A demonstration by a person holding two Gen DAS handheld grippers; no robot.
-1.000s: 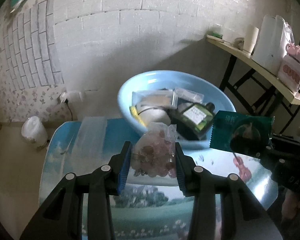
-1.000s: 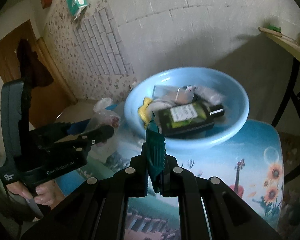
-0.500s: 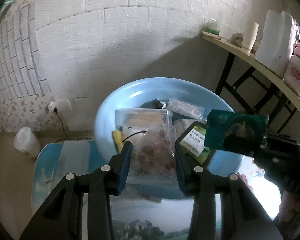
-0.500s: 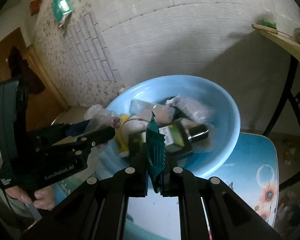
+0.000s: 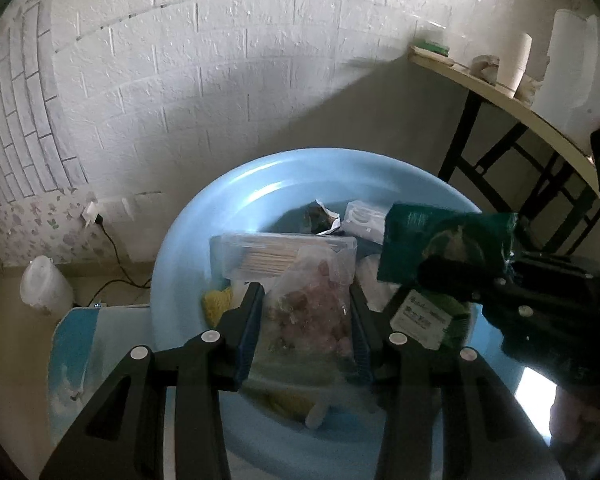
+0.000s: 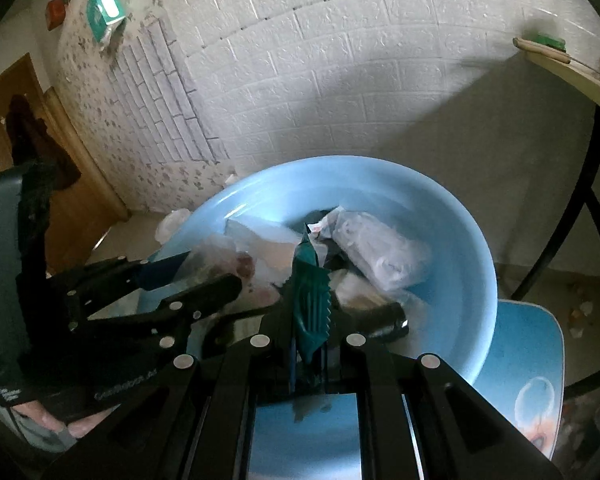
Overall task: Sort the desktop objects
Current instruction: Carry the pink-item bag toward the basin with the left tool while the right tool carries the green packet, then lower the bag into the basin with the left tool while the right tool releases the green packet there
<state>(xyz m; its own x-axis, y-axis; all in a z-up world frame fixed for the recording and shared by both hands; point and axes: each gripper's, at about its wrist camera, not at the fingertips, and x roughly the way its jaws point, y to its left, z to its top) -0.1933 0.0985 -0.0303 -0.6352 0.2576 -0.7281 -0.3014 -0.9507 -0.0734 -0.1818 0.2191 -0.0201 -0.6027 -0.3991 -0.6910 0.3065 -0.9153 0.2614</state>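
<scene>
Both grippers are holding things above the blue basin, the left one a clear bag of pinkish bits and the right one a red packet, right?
Nearly. The right gripper holds a dark green packet, not a red one, as the left wrist view shows. The left gripper does hold the clear bag over the blue basin.

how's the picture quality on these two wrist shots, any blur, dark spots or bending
Left wrist view: brick lines bow from fisheye, the claw gripping the clear bag is dim, and the green packet is slightly smeared. Right wrist view: the basin contents look soft, the foreground is underexposed, and a shadow falls across the wall.
</scene>
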